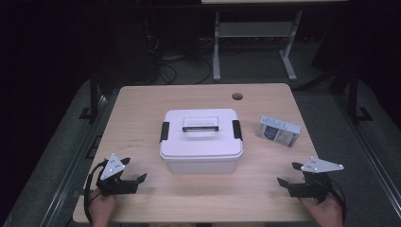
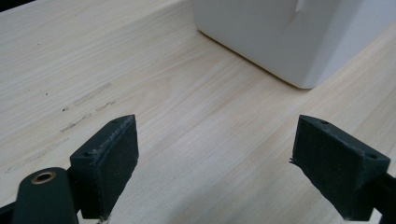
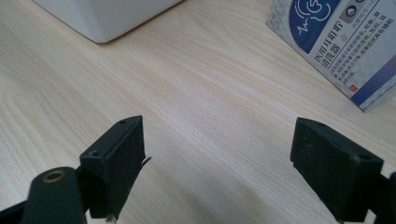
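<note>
At the middle of the table (image 1: 142, 198) sits the white lidded box (image 1: 201, 140), lid on, its black side latches (image 1: 164, 131) closed and the handle lying flat on top. Just to its right, apart from it, lies the small blue-and-white carton (image 1: 278, 131). I judge the risk to be this: if I pull one latch without steadying the box, it could slide across the smooth wood and knock the carton. My left gripper (image 1: 128, 178) and right gripper (image 1: 289, 174) rest low near the table's front edge, well apart from the box on either side, both jaws spread wide, holding nothing, bare wood between them.
</note>
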### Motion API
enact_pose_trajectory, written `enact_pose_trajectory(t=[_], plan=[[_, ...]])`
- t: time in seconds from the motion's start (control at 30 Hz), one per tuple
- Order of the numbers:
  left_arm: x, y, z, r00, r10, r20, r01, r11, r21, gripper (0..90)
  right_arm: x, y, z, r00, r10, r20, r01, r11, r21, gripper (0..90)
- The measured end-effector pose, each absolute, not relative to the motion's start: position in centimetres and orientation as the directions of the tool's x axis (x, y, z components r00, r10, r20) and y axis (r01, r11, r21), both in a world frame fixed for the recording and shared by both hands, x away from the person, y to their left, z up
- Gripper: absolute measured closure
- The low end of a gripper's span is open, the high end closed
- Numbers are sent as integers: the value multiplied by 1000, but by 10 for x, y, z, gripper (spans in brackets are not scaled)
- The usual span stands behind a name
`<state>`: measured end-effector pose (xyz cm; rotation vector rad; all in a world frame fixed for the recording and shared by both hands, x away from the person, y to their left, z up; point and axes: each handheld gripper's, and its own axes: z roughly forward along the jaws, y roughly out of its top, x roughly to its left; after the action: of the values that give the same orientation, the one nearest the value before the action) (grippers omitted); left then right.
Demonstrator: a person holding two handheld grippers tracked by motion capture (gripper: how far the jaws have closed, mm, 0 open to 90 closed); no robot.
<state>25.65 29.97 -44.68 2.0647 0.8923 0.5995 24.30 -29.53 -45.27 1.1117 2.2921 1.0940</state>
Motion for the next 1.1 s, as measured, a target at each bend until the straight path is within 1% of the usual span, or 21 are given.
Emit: enact_pose_trajectory(t=[0.2,0.37,0.43,0.57,0.6,0.7,0.77,0.97,1.1], plan=[[257,298,-447,641,759,113,387,-447,806,137,243,-299,-447,-639,769,20,506,400,764,172],[258,299,-448,639,763,97,392,-431,813,136,244,-301,-443,-649,760,38,527,413,743,172],[258,299,-448,641,760,105,384,-436,813,137,247,-304,-438,-668,743,40,542,450,710,168],[258,299,-448,640,761,104,384,-434,815,137,251,-306,-429,-690,724,21,538,493,684,164],[259,298,-448,639,763,98,391,-432,813,136,254,-305,-420,-711,704,3,533,536,655,165],[259,298,-447,639,762,103,387,-435,813,136,259,-304,-408,-739,673,-24,510,583,632,165],[258,298,-447,638,764,99,385,-428,817,136,262,-301,-401,-761,649,-7,506,599,620,166],[258,298,-447,641,761,102,384,-433,815,137,270,-292,-387,-801,598,-16,484,664,570,166],[258,299,-447,639,762,104,384,-433,815,137,276,-287,-379,-826,564,-3,472,694,544,168]])
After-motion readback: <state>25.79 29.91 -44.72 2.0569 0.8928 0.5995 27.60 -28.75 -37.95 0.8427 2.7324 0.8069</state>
